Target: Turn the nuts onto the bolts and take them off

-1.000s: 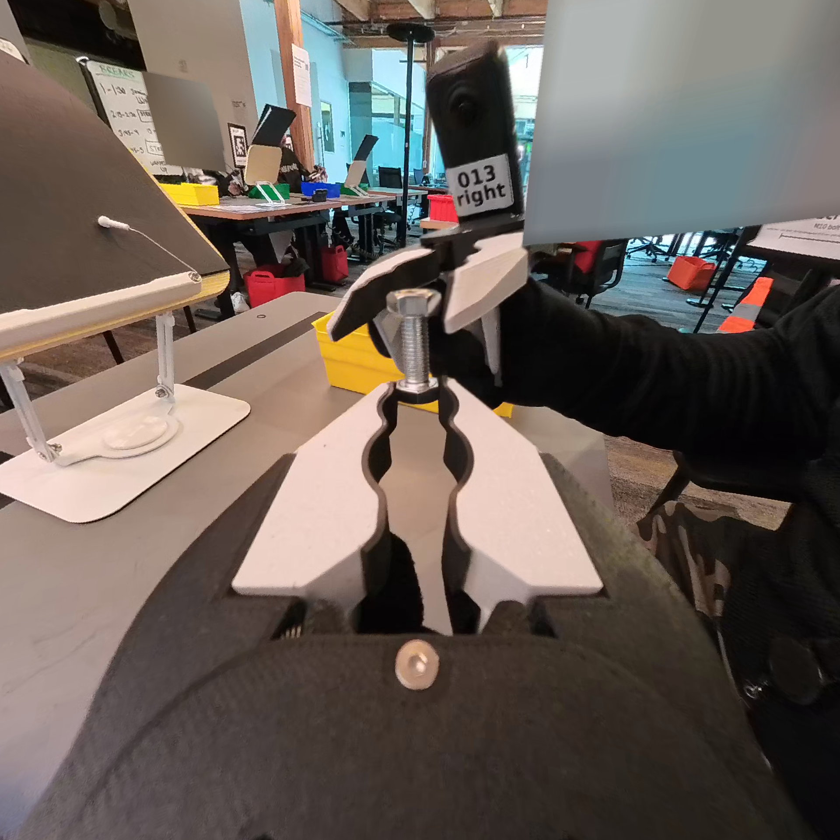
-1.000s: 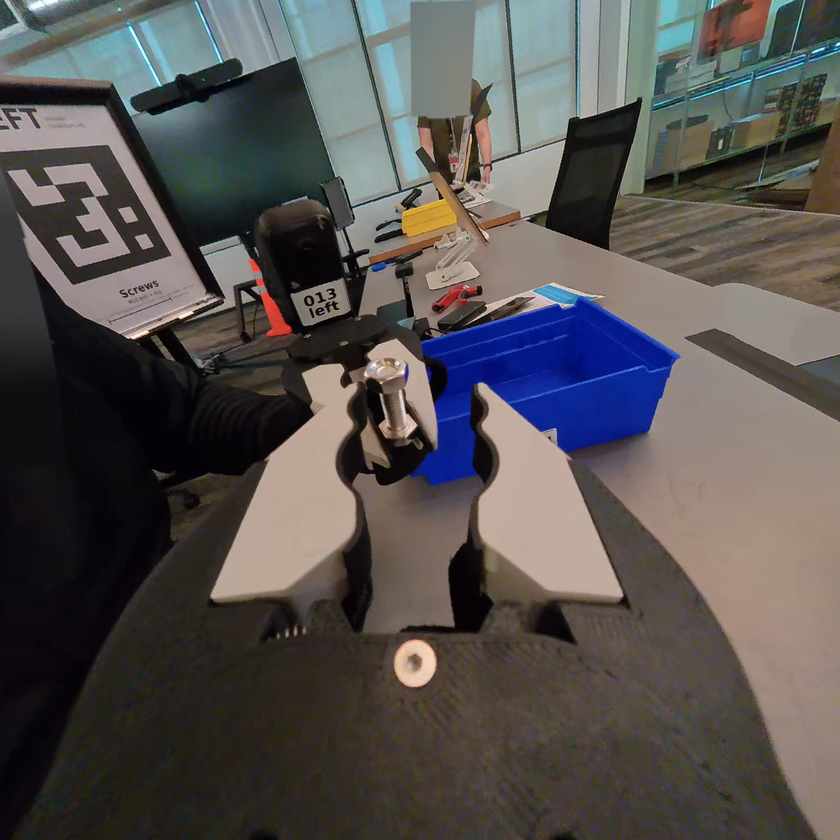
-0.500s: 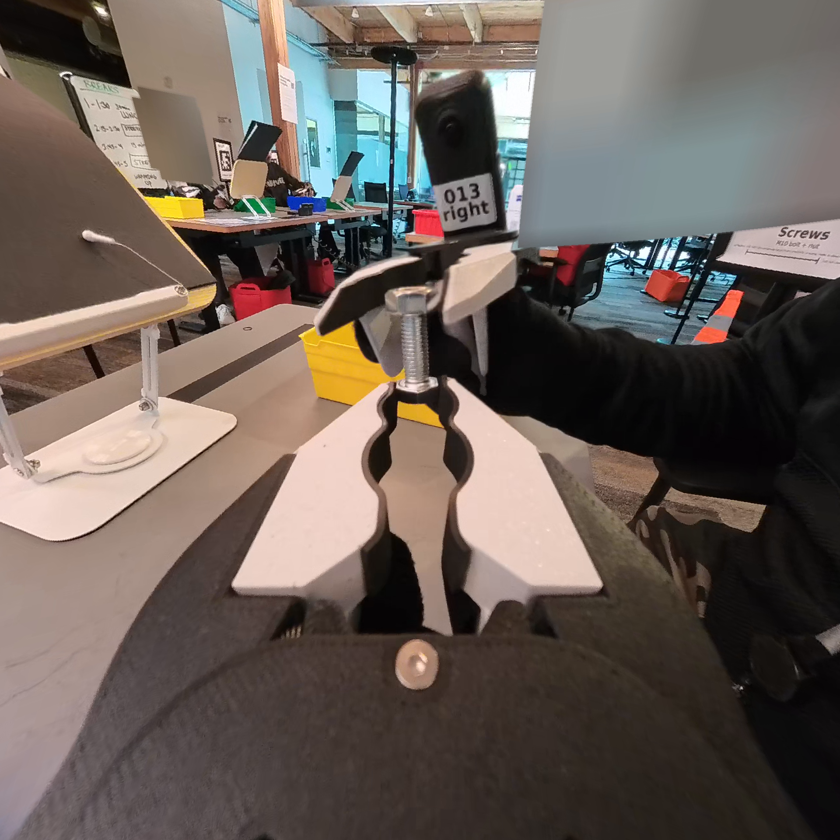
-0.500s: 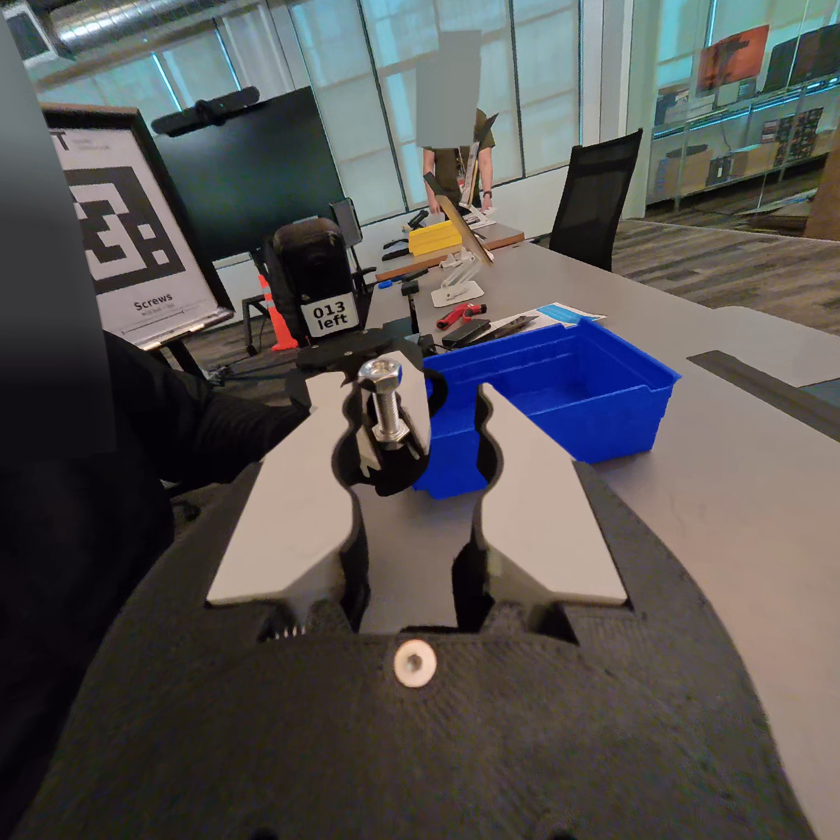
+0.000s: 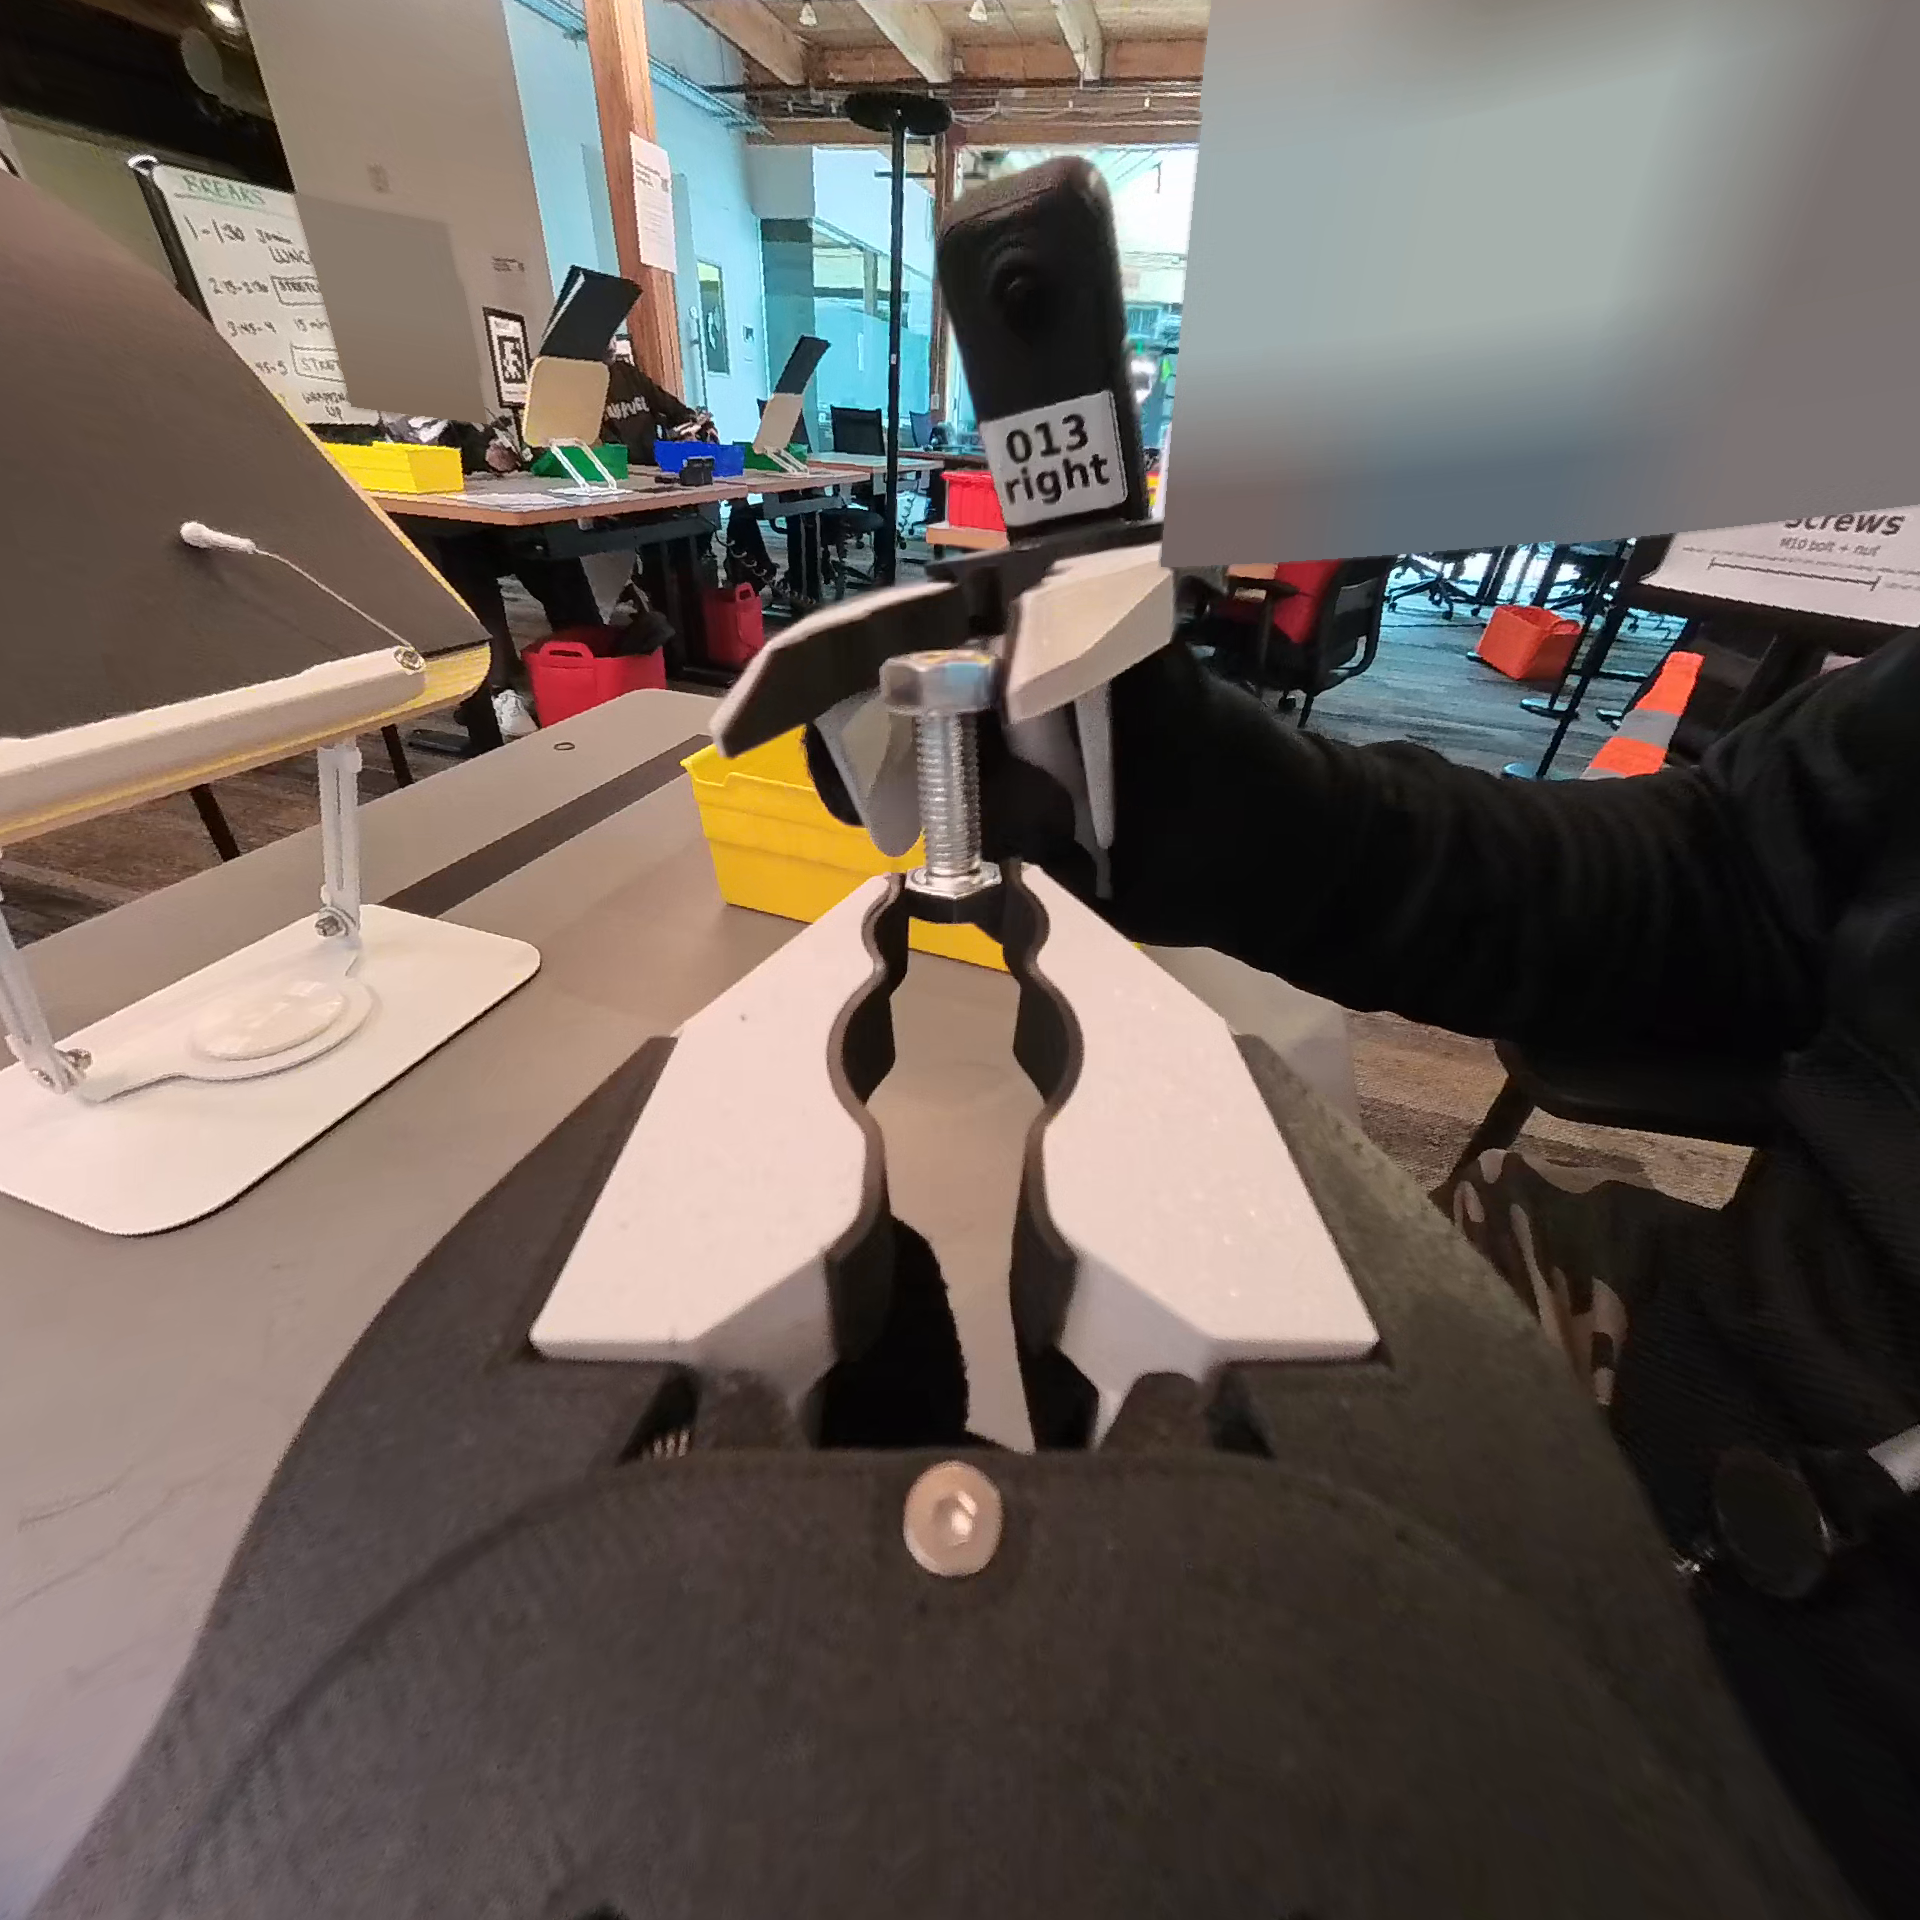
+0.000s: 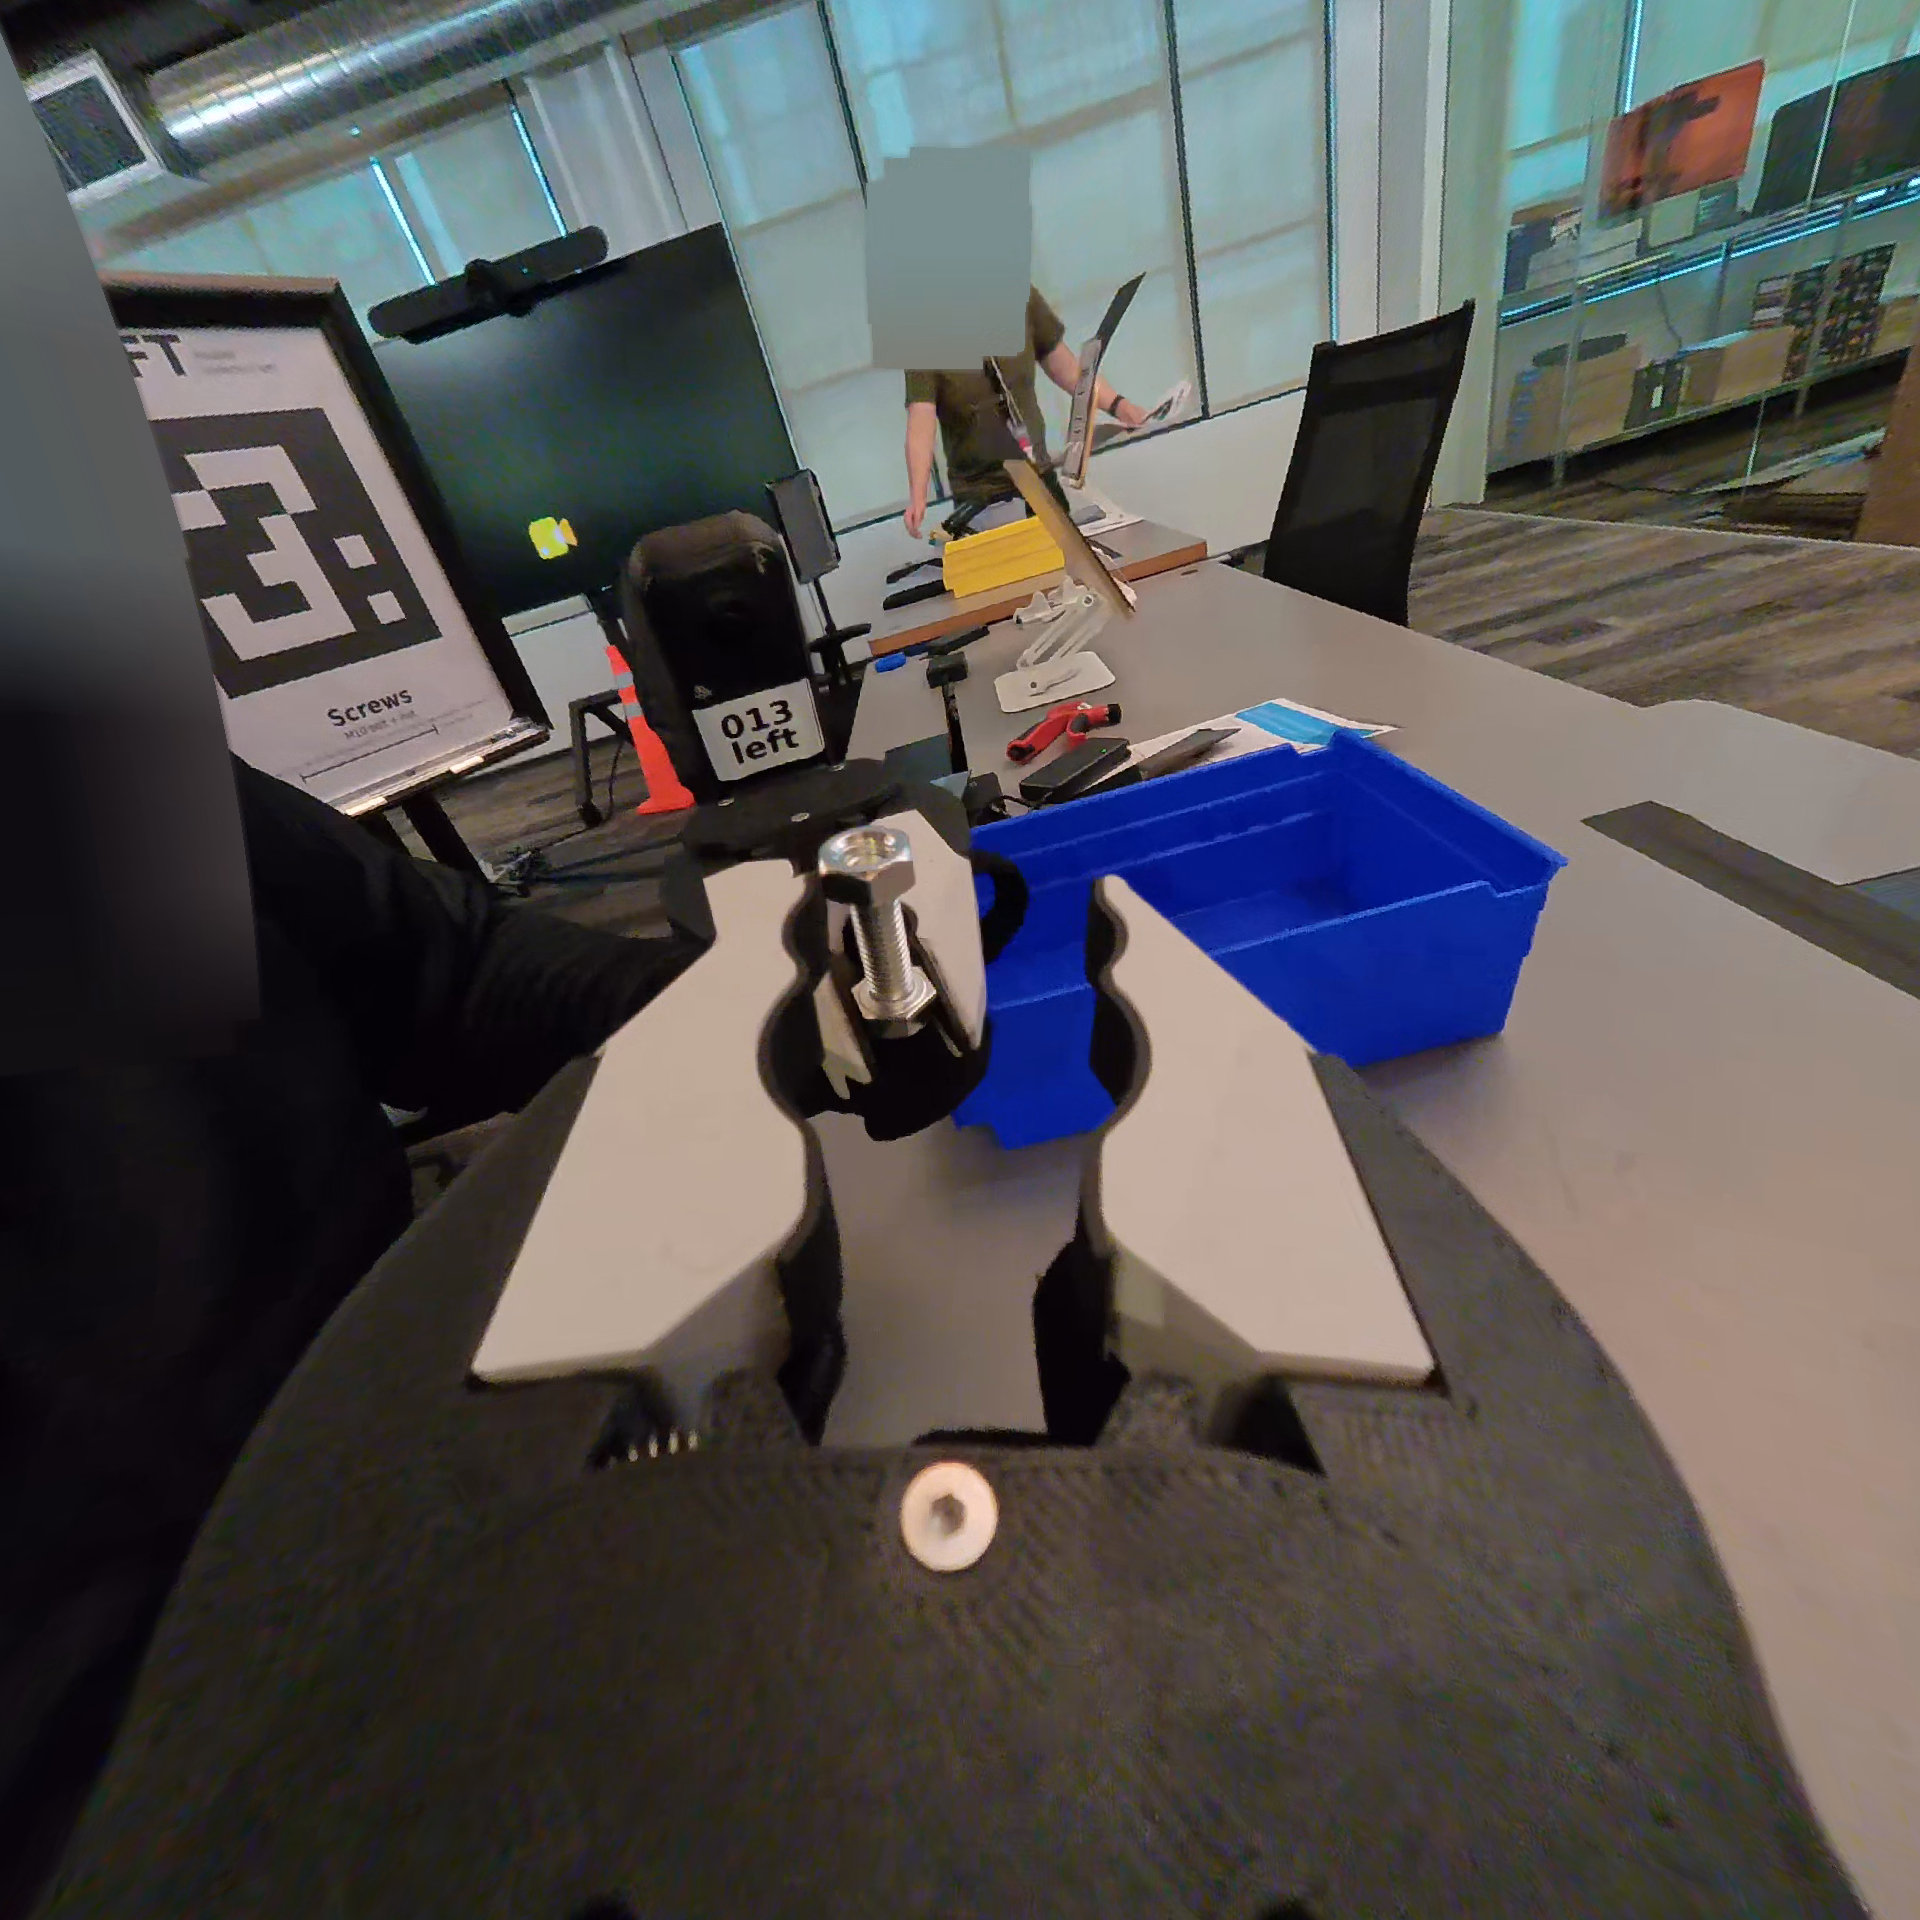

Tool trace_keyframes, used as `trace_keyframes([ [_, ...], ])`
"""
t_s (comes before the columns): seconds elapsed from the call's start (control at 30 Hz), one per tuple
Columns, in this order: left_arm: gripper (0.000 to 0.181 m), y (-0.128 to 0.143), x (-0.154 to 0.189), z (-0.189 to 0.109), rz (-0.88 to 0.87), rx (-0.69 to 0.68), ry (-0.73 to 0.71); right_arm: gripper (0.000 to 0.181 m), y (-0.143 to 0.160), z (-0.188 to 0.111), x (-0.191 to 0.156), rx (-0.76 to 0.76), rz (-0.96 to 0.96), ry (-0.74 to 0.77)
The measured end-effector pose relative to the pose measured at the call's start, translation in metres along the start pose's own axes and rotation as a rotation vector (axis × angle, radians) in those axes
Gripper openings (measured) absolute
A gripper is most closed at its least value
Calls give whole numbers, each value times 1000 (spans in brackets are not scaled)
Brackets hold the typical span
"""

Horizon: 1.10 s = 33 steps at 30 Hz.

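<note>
A silver bolt (image 5: 948,790) stands upright with its hex head (image 5: 940,681) on top and a nut (image 5: 951,883) low on its thread. My left gripper (image 5: 951,904) is shut on the nut at its fingertips and holds the bolt above the grey table (image 5: 582,894). My right gripper (image 6: 930,904) is open, with its two fingers on either side of the bolt head (image 6: 864,857) and a clear gap on the right side. The right wrist view shows the nut (image 6: 894,1003) clamped in the left gripper (image 6: 894,1023). The left wrist view shows the right gripper (image 5: 873,717) straddling the head.
A yellow bin (image 5: 790,831) stands behind the bolt. A white stand holding a tilted board (image 5: 260,1049) is at the left. A blue bin (image 6: 1351,935) sits on the table (image 6: 1610,1195) to the right, with hand tools (image 6: 1060,722) beyond it. A person (image 6: 977,436) stands at a far table. Both grippers' tips are close together, under 4 cm apart.
Both grippers have shifted slightly together. The left stays shut on the nut and the right stays open around the bolt head.
</note>
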<state>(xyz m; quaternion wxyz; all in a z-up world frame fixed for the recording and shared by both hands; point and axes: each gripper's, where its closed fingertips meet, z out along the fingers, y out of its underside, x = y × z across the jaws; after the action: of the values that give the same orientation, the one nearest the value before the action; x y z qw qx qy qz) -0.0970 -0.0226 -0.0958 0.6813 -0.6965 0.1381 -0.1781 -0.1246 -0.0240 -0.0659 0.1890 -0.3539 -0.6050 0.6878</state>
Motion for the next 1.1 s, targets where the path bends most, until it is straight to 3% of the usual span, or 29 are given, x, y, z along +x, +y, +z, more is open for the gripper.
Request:
trace_keyframes([
  [0.2, 15, -2, -3, -2, 0, 6, -9, 46, -2, -14, 8, 22, 21, 21],
  [0.47, 16, 1, -2, 0, 18, -13, -12, 47, -1, -2, -1, -5, -3, 3],
  [0.6, 16, -1, -3, -2, 13, -4, -14, 40, 0, -9, 7, 11, 23, 20],
  [0.77, 16, 0, -6, -1, 20, -11, -29, 44, -3, -14, 7, 16, 19, 24],
  [1.1, 15, 20, -32, -4, 192, -182, -229, 43, 14, -7, 13, -123, 41, 124],
])
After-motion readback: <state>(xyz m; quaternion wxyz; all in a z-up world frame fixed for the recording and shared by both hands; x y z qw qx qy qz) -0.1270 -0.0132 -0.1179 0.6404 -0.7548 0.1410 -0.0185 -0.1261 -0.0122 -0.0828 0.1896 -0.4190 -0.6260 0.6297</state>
